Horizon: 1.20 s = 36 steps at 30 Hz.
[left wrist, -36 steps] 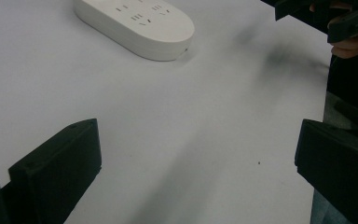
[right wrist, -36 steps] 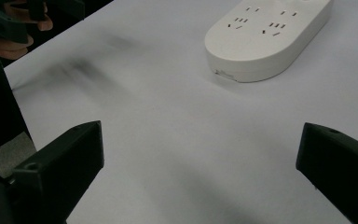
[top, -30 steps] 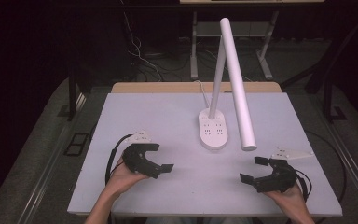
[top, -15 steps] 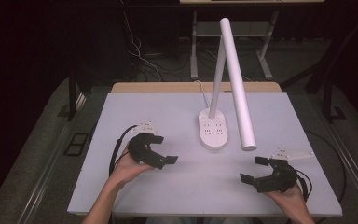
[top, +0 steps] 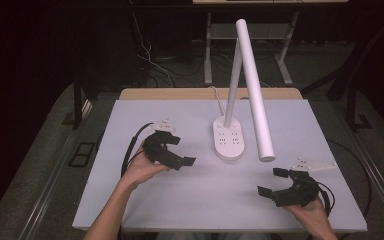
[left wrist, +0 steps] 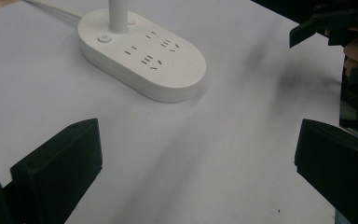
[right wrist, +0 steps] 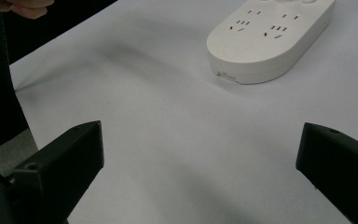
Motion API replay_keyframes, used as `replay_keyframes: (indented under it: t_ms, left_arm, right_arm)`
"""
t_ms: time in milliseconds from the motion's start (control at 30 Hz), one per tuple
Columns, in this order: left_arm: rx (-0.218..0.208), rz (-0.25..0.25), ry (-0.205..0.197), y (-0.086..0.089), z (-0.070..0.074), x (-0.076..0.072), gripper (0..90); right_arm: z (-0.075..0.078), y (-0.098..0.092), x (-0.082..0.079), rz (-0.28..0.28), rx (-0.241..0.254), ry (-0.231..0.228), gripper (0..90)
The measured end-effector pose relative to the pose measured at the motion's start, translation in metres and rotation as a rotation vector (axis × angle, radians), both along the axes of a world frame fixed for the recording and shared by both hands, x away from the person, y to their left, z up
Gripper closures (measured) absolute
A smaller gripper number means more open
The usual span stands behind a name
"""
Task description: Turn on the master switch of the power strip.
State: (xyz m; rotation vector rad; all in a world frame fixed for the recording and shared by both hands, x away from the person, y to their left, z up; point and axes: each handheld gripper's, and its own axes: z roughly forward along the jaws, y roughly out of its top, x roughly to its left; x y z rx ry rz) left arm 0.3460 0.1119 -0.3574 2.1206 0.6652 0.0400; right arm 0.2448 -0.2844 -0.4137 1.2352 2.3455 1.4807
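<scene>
While both claws hang empty over the counter [top: 130, 200], jaws spread wide, the desk lamp [top: 229, 137] stands near the middle, toward the far edge, its oval white base carrying socket slots and a round button. The left claw [top: 177, 155] sits closest, just left of the base; the right claw [top: 272, 182] waits near the front right corner. I judge the lamp rigid, smooth plastic, likely slippery, and top-heavy: its long tubular head [top: 254, 90] slopes down from the thin stem [top: 234, 80] and overhangs the base. Grip the stem low, or pinch the base [left wrist: 142, 56] across its narrow width; the hinge is probably stiff, though it's hard to see
</scene>
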Motion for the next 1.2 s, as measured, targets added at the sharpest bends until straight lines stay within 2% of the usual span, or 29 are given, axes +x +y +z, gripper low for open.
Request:
replay_keyframes:
  t_ms: [67,167,600,833,867,967,1033,1200]
  left_arm:
    - [-0.003,0.004,0.002,-0.001,0.000,0.001,0.0]
    - [0.016,0.002,0.002,-0.001,0.004,0.010,0.0]
    - [0.020,0.014,0.008,-0.001,0.010,0.029,1.0]
    - [0.036,0.001,0.005,-0.004,0.014,0.040,1.2]
    - [0.049,-0.007,0.002,-0.006,0.016,0.044,1.2]
    - [0.043,-0.002,0.003,-0.008,0.018,0.047,1.3]
    - [0.056,-0.013,0.000,-0.011,0.020,0.052,1.4]
    - [0.057,-0.015,-0.004,-0.015,0.023,0.058,1.8]
  right_arm:
    - [0.000,0.000,0.000,-0.003,0.005,0.000,0.3]
    - [0.000,-0.001,0.000,-0.002,0.005,-0.001,0.3]
    - [-0.001,-0.002,0.001,0.001,0.003,-0.003,0.3]
    - [-0.001,-0.001,0.001,0.003,0.002,-0.006,0.3]
    - [-0.001,-0.001,0.001,0.003,0.002,-0.007,0.3]
    - [-0.001,-0.001,0.001,0.003,0.002,-0.006,0.3]
    - [-0.001,-0.001,0.001,0.003,0.002,-0.004,0.3]
    - [0.000,-0.002,0.001,0.000,0.005,-0.004,0.3]
